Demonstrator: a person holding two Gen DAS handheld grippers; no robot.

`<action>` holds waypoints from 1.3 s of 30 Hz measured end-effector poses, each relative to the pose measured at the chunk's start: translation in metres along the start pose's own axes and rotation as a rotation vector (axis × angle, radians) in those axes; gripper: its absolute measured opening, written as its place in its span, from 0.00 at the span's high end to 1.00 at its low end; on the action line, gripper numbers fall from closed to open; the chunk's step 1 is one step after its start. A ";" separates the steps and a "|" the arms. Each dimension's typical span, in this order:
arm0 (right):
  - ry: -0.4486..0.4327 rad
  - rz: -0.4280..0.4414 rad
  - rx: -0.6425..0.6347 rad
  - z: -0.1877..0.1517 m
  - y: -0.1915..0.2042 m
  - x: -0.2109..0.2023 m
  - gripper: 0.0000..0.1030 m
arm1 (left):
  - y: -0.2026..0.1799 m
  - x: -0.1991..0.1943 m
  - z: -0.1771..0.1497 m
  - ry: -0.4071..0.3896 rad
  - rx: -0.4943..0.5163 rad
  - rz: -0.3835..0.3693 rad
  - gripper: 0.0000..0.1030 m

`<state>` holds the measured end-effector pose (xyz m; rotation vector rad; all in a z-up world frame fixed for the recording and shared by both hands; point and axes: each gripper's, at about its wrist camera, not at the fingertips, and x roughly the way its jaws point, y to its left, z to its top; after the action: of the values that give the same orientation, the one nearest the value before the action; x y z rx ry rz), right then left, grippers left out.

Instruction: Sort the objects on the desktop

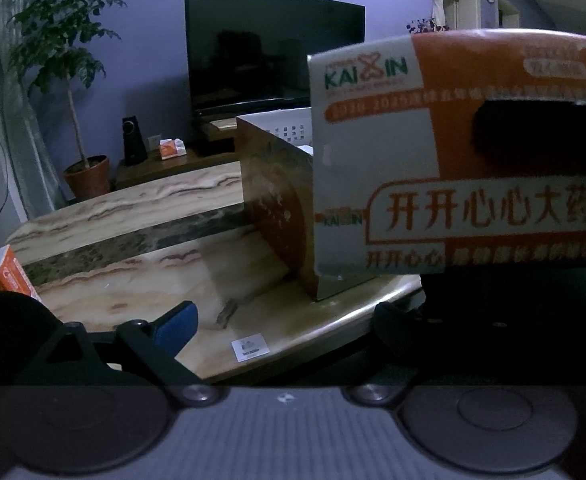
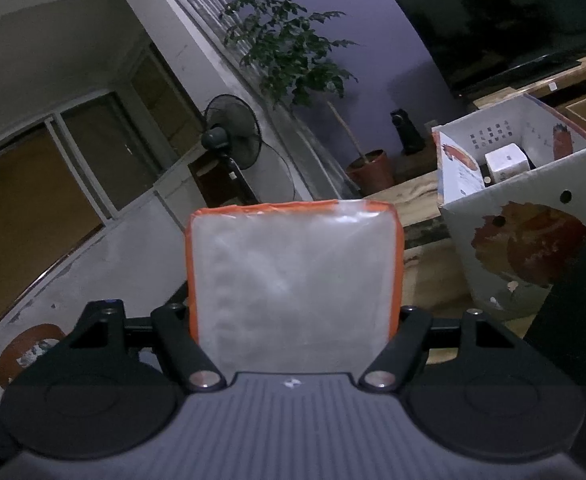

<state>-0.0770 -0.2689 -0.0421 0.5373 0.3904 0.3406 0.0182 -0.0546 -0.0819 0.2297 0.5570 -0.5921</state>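
An orange and white tissue pack (image 2: 295, 276) with green KAIXIN lettering sits between the fingers of my right gripper (image 2: 295, 312), which is shut on it and holds it in the air. In the left wrist view the same tissue pack (image 1: 433, 168) hangs at the right, in front of the cardboard box (image 1: 273, 184), with a black finger (image 1: 533, 132) of the right gripper across it. The open-topped cardboard box (image 2: 533, 240) stands on the marble-patterned table (image 1: 133, 292) and holds a small white box (image 2: 507, 162). My left gripper (image 1: 289, 320) is open over the table's near edge, with nothing between its fingers.
A small orange and white box (image 1: 1, 276) lies at the table's left edge, and a white label (image 1: 250, 347) is stuck near the front edge. Behind are a raised table step (image 1: 133, 208), a TV (image 1: 273, 52), a speaker (image 1: 134, 140), a potted plant (image 1: 87, 176) and a fan (image 2: 231, 132).
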 end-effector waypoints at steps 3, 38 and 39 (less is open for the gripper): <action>0.002 -0.002 0.003 0.000 -0.001 0.000 0.28 | 0.001 0.001 0.000 0.005 -0.004 0.003 0.08; 0.025 0.044 0.000 -0.004 0.004 0.014 0.28 | 0.001 0.006 -0.003 0.036 -0.013 -0.002 0.08; 0.025 0.041 0.001 -0.004 0.003 0.014 0.28 | 0.001 0.006 -0.002 0.036 -0.014 -0.002 0.08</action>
<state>-0.0670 -0.2585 -0.0473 0.5428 0.4041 0.3870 0.0220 -0.0557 -0.0873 0.2266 0.5958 -0.5869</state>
